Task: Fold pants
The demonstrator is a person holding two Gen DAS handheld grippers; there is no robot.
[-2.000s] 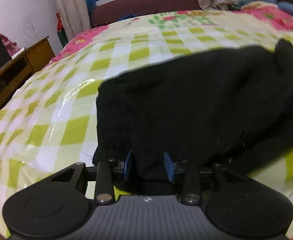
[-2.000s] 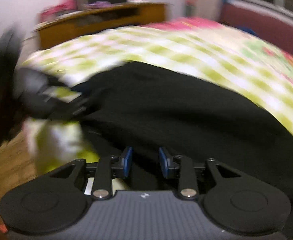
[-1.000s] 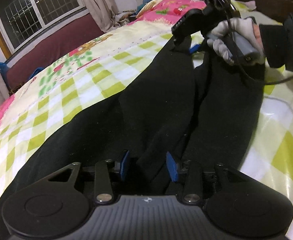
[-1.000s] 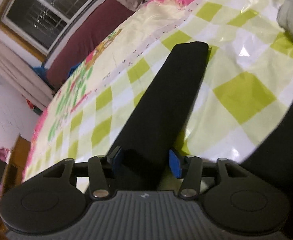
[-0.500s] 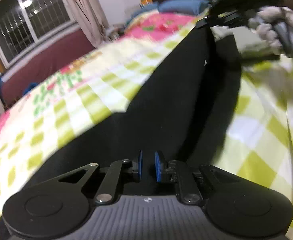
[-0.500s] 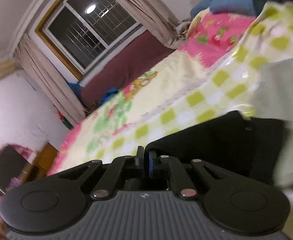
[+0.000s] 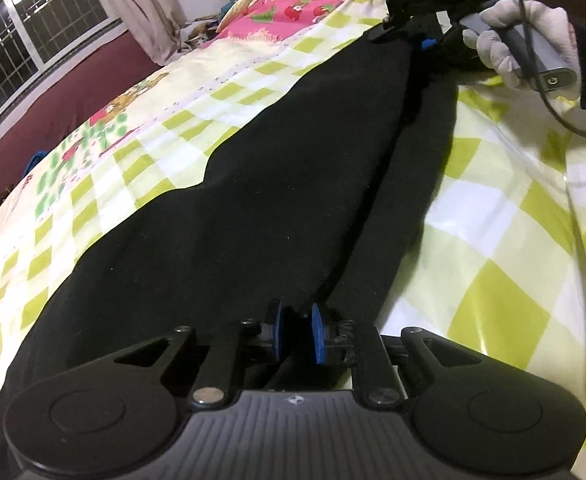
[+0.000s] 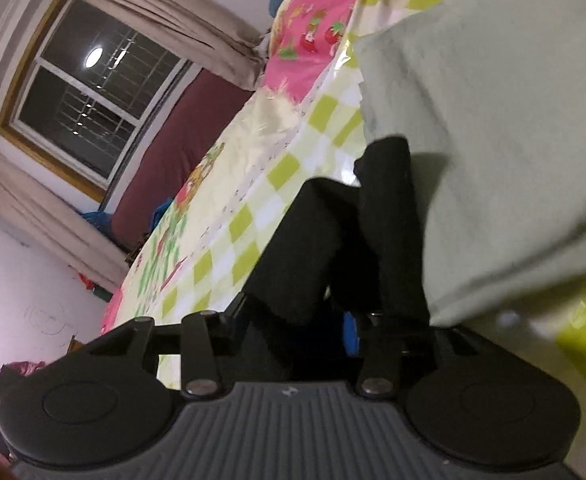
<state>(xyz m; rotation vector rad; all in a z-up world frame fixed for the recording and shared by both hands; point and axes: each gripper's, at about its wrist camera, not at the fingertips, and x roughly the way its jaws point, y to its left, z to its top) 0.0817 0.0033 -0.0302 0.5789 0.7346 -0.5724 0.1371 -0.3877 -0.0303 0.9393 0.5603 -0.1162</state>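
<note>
My left gripper [image 7: 296, 334] clamps the black pants [image 7: 253, 208] on the bed [image 7: 493, 240], my right gripper [image 8: 321, 320] pinching a leg end.

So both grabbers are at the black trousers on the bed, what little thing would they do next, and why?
Probably lay the top leg flat onto the lower one. The black pants lie lengthwise on the checked bedspread, one leg over the other. The left gripper pinches the near end; the right gripper is at the far end.
</note>
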